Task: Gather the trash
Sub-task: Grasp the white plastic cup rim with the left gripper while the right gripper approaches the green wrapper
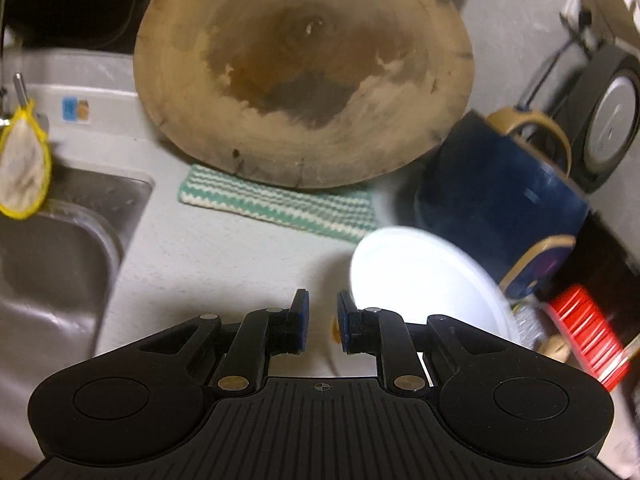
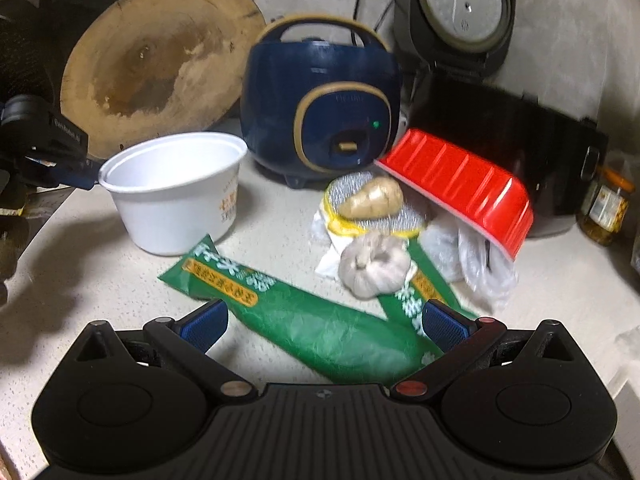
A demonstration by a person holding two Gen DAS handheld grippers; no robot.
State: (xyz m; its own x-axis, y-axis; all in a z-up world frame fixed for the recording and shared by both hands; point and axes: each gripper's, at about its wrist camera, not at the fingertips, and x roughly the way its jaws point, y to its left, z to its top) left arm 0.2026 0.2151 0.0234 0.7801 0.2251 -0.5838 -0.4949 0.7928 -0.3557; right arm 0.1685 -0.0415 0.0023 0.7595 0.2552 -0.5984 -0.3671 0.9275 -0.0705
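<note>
A white plastic cup (image 2: pixel 176 192) stands empty on the pale counter (image 2: pixel 280 216). My left gripper (image 1: pixel 323 320) has closed to a narrow gap at the rim of the cup (image 1: pixel 420 280). In the right wrist view the left gripper (image 2: pixel 90 180) meets that rim from the left. A green snack wrapper (image 2: pixel 312 328) lies flat on the counter. My right gripper (image 2: pixel 324 326) hangs open just above it, one pad off each side. A second green wrapper (image 2: pixel 424 280) lies partly under a garlic bulb (image 2: pixel 374 266).
Behind the wrappers are a ginger root (image 2: pixel 372 198) on a steel scrubber (image 2: pixel 408 216), a tilted red tray (image 2: pixel 456 188) and a clear bag (image 2: pixel 480 264). A blue rice cooker (image 2: pixel 320 100), a black cooker (image 2: pixel 500 120) and a round wooden board (image 1: pixel 304 72) line the back. A sink (image 1: pixel 52 260) lies left.
</note>
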